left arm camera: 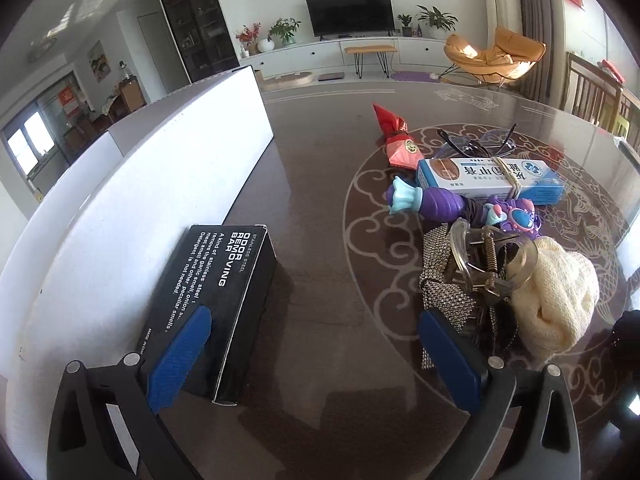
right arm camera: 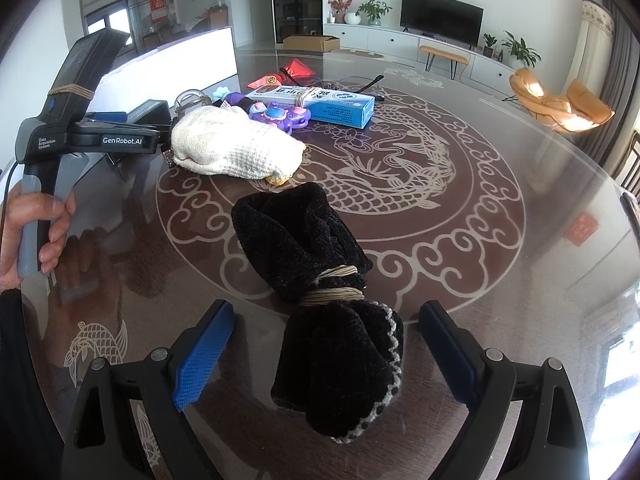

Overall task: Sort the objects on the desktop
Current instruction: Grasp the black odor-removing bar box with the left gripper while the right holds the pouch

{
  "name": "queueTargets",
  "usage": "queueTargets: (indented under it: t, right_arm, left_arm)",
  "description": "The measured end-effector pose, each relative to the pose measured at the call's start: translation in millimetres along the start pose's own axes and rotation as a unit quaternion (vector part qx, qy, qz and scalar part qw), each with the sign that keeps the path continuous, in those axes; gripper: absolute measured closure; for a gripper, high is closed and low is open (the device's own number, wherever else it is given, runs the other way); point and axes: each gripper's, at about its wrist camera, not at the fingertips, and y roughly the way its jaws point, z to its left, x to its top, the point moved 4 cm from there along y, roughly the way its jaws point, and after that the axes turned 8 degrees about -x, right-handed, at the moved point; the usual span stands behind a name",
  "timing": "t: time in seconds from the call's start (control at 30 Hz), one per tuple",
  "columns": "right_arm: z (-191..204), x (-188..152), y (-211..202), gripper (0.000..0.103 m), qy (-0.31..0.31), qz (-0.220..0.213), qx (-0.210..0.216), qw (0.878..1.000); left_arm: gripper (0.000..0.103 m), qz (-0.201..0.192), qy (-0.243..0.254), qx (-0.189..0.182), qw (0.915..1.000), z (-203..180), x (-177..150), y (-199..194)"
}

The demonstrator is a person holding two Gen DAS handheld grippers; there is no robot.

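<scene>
Your right gripper (right arm camera: 324, 354) stands wide open with the black tied cloth bundle (right arm camera: 320, 300) lying between its fingers at lower centre of the right wrist view, untouched. The bundle's long axis runs away from you toward upper left, so the pads would close across it. Your left gripper (left arm camera: 316, 354), also wide and empty, sits beside the black box (left arm camera: 216, 304) at lower left; its left finger overlaps the box, contact unclear.

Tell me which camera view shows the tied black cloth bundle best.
The right wrist view: the black cloth bundle lies whole on the table, between the open jaws, with its twine ties plain. The left wrist view shows at most a dark scrap at its right edge, too little to tell.
</scene>
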Motion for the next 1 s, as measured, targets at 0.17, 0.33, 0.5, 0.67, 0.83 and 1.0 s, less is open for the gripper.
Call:
queueTargets:
  t: [0.17,0.33,0.5,0.67,0.83,1.0]
  right_arm:
    - [1,0,0,0.008,0.0,0.001,-0.003,1.0]
    - [3,0,1,0.008,0.0,0.001,-0.003,1.0]
    - [3,-1,1,0.008,0.0,0.001,-0.002,1.0]
    - [3,-1,2,0.007,0.001,0.0,-0.001,1.0]
    - [1,-1,1,0.007,0.002,0.0,0.0,1.0]
    - [2,-1,1,0.007,0.002,0.0,0.0,1.0]
  left_arm:
    - [0.0,0.05,-0.03,-0.113,0.9919,-28,-21,3]
    - [0.0,-0.043,0.02,-0.043,0.998,-38,-12,-42]
    - [0.0,-0.074,-0.015,0.015,0.997,0,-2,-48]
    - [0.0,-0.036,-0.048,0.039,0.9974,33,12,-11]
    - [0.0,-0.008,-0.059,0.09,0.9941,38,20,9]
    - [0.0,0.015,-0.062,0.125,0.9901,39,19,30]
